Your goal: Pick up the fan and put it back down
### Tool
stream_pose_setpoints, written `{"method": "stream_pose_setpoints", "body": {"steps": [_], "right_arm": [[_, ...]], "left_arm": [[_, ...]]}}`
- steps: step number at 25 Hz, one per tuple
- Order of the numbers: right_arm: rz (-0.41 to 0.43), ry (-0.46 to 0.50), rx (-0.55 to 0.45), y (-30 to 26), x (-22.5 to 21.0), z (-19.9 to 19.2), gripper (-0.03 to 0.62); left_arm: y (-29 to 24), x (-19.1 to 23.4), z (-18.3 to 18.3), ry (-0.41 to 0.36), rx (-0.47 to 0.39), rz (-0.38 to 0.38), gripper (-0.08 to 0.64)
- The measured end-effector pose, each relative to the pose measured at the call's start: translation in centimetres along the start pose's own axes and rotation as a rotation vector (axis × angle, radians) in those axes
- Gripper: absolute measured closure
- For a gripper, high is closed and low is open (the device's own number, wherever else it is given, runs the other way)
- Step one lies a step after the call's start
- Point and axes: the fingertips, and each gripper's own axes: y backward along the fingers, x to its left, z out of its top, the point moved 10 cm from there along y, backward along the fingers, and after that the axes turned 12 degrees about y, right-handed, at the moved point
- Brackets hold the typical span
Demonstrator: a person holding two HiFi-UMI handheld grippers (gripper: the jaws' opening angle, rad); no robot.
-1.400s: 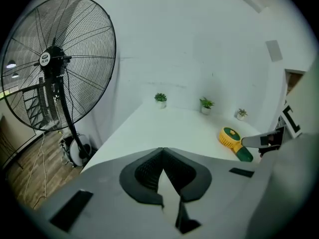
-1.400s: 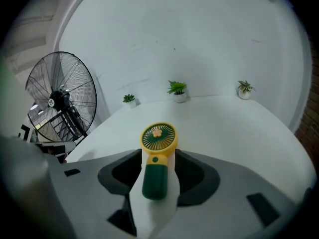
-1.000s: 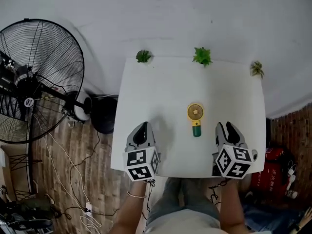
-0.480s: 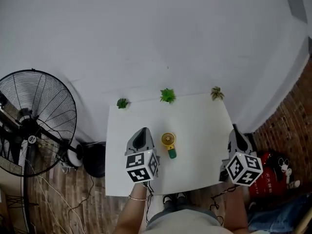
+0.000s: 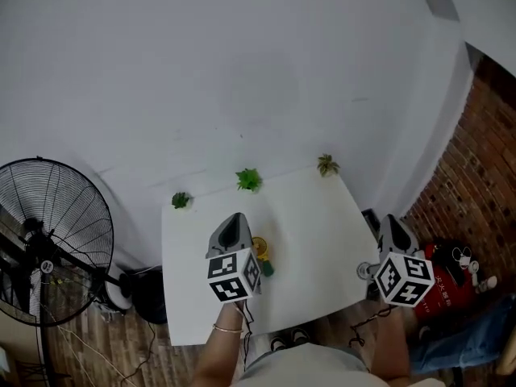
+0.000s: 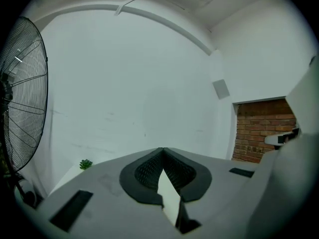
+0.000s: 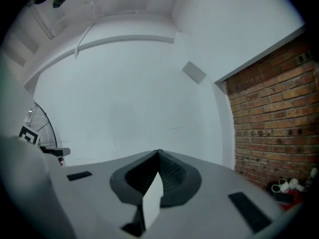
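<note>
A plain white wall [image 5: 242, 71] fills the background, with a brick wall [image 5: 484, 151] at the right. Seen from above, a white counter [image 5: 322, 232] stands against the white wall, with three small plants [image 5: 248, 179] along its far edge. A large floor fan [image 5: 48, 232] stands on the floor to the left.

The fan [image 5: 261, 252] is small, with a yellow head and a green handle. It lies on the counter near the middle, partly hidden behind the left claw [image 5: 234, 220]. The right claw [image 5: 393, 222] is over the counter's right edge, well apart from the fan.

Both claws are closed with nothing between the jaws. Both point toward the wall rather than down at the counter.

The pick-up appears not to have begun. The next move likely calls for tilting one claw down, opening it, and closing it around the fan's handle.
</note>
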Motion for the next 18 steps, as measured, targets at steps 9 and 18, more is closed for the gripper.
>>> {"method": "stream_pose_setpoints", "body": {"steps": [9,18], "right_arm": [[0.004,0.014,-0.002,-0.1,0.0,0.2,0.591],[0.027,0.019,0.005,-0.8,0.9,0.3,0.591]], "left_arm": [[-0.4,-0.2,0.0,0.006,-0.001,-0.015,0.548],[-0.3,0.9,0.0,0.014,0.006,0.004,0.548]]}}
